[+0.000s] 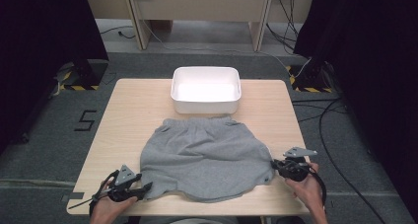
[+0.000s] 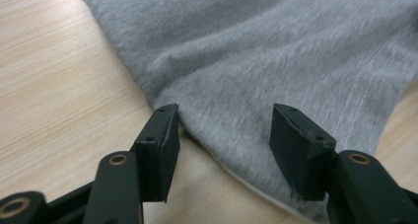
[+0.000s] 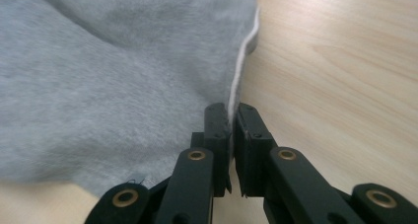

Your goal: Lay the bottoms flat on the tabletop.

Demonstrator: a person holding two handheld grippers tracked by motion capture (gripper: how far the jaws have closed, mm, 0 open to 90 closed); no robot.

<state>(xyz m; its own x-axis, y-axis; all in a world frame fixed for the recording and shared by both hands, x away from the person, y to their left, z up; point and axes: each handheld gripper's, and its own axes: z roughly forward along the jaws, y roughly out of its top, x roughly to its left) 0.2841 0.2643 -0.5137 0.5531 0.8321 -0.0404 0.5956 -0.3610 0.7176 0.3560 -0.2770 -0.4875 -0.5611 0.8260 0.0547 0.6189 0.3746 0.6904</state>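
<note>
Grey shorts (image 1: 207, 155) lie spread flat on the wooden table (image 1: 133, 110), waistband toward the far side. At their near left corner my left gripper (image 1: 147, 187) is open. In the left gripper view the corner of the grey shorts (image 2: 246, 46) lies between the jaws of my left gripper (image 2: 224, 125), and the pads stand apart from it. At the shorts' right edge my right gripper (image 1: 274, 164) is shut. In the right gripper view my right gripper (image 3: 230, 118) pinches the white-stitched hem of the shorts (image 3: 98, 86).
A white rectangular tub (image 1: 206, 105) stands on the table just beyond the shorts' waistband. Bare wood (image 1: 276, 115) shows to the left and right of the cloth. Black curtains and floor cables (image 1: 325, 135) surround the table.
</note>
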